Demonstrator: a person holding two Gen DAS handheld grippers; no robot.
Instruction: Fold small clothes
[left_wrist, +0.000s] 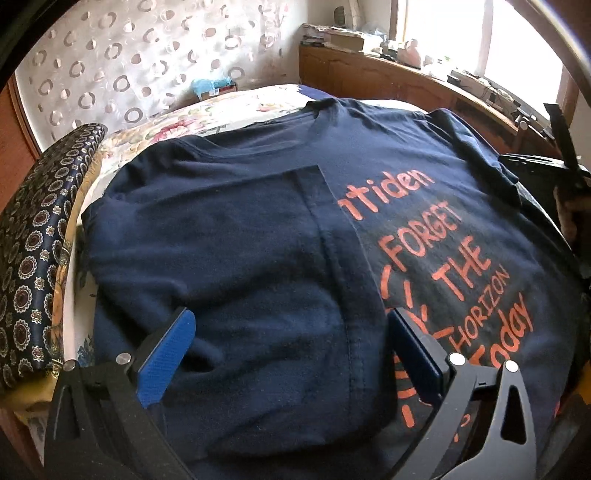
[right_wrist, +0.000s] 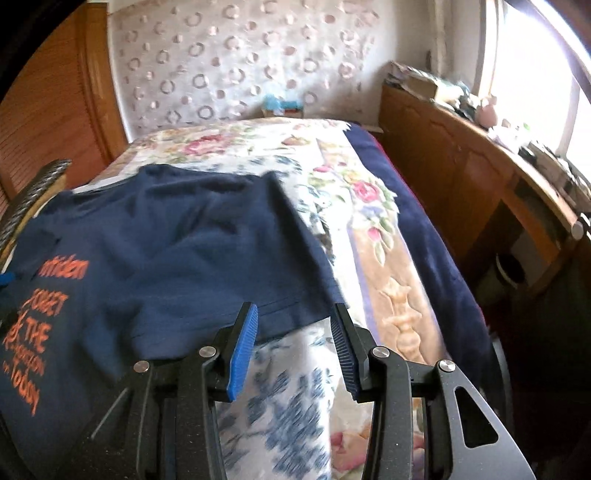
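With the shirt (left_wrist: 258, 258) flat on the bed (right_wrist: 332, 177), its left side folded in, I hover my left gripper (left_wrist: 291, 354) and right gripper (right_wrist: 295, 347), both wide open and empty, judging the right sleeve comes next.

A home bedroom is shown: a bed (right_wrist: 373, 236) covered with a floral blanket, ring-patterned wallpaper (right_wrist: 236, 62) behind the bed, a wooden cabinet (right_wrist: 461, 162) beside the bed cluttered with household items, a bright window (right_wrist: 535, 74) above that cabinet.
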